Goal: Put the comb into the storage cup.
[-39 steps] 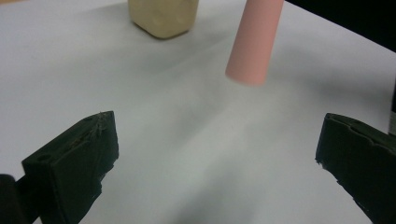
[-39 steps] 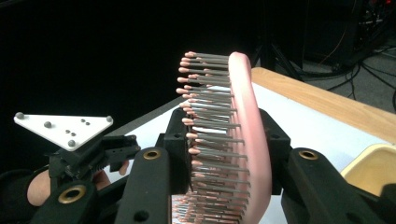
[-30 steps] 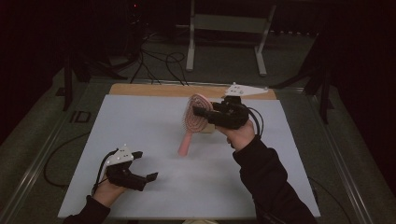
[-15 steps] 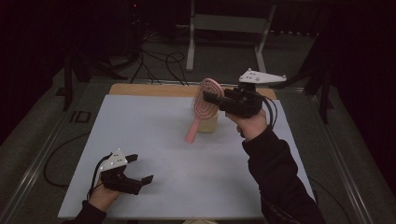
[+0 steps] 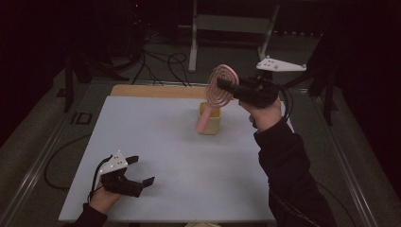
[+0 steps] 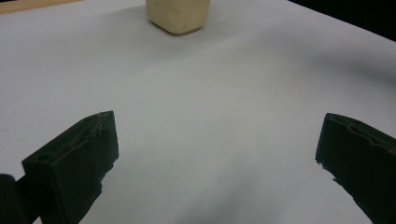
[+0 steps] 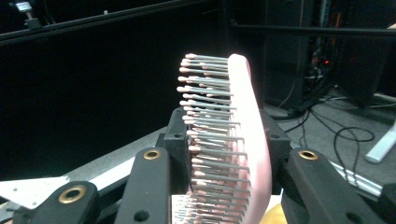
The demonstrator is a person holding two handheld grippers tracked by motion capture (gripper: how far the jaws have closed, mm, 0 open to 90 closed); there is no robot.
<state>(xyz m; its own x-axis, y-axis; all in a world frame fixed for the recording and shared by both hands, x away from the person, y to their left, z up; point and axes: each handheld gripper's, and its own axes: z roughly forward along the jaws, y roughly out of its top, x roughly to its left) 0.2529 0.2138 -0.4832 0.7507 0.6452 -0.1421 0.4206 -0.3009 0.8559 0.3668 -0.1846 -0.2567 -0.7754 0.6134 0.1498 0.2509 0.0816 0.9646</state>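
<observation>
Nearest the person, the left gripper (image 5: 135,171) rests low over the front left part of the white table (image 5: 156,142), held in the left hand (image 5: 101,198), its jaws spread wide with nothing between them; in the left gripper view the two black jaws stand far apart over bare white surface, and the bottom of the cream cup (image 6: 177,16) sits ahead of them.

Farther out, past the middle of the table, that cream cup (image 5: 211,124) stands upright on the white top. The right gripper (image 5: 226,87), carried by the right hand (image 5: 265,113) in a dark sleeve (image 5: 288,170), is raised above and just behind the cup. Its jaws are clamped on the round head of a pink hairbrush (image 5: 222,85). The brush hangs slanted, head up and handle down, with the handle's end at the cup, apparently inside its mouth. From the right gripper view, the brush (image 7: 243,140) stands edge-on between the jaws, bristles pointing left.

Behind the white top, a wooden strip (image 5: 151,91) runs along the far edge.
</observation>
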